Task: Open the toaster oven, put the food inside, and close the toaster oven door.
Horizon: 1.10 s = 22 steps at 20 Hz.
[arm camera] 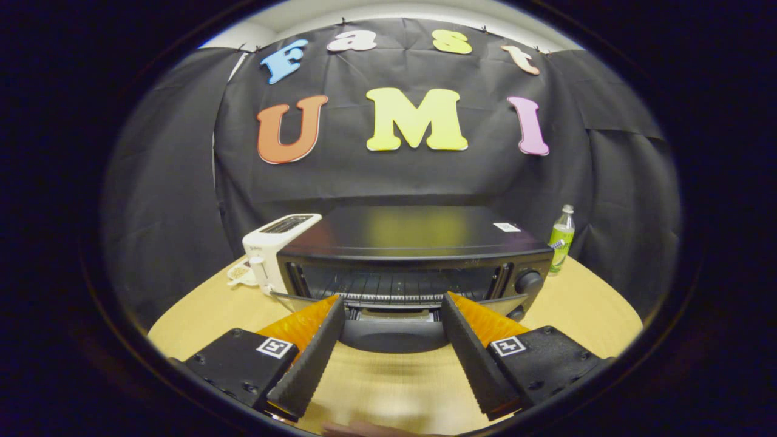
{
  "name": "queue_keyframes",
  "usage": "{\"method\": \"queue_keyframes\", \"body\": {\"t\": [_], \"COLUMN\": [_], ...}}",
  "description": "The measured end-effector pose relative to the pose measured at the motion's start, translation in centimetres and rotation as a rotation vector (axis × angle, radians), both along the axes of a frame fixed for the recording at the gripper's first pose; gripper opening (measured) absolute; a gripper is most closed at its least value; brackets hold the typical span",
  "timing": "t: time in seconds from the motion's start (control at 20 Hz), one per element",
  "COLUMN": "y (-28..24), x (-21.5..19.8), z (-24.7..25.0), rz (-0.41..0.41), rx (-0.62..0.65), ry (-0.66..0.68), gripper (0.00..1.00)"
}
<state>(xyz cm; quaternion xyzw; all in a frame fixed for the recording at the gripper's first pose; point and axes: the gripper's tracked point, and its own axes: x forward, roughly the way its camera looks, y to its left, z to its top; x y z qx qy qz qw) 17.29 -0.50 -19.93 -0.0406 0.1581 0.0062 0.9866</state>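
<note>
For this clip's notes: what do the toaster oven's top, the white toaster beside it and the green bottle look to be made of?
Toaster oven: top looks like dark glossy painted metal; it mirrors the wall.
Toaster: probably white plastic, smooth, matte.
Bottle: likely clear plastic, see-through with green contents.
The tool is open, its fingers flanking the lowered door's handle.

toaster oven (419,243) interior dim, door (394,331) edges behind tongs (393,303)
</note>
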Motion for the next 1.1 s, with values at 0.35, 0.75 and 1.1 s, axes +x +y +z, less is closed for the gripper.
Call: {"method": "queue_keyframes", "body": {"t": [0.35,0.75,1.1], "y": [-0.3,-1.4,-1.2], "x": [-3.9,-4.7,-4.7], "z": [-3.7,-9.0,-7.7], "rz": [-0.029,-0.034,0.041], "rx": [-0.065,0.060,0.207], "ry": [0.149,0.399,0.440], "gripper": [1.00,1.00,1.00]}}
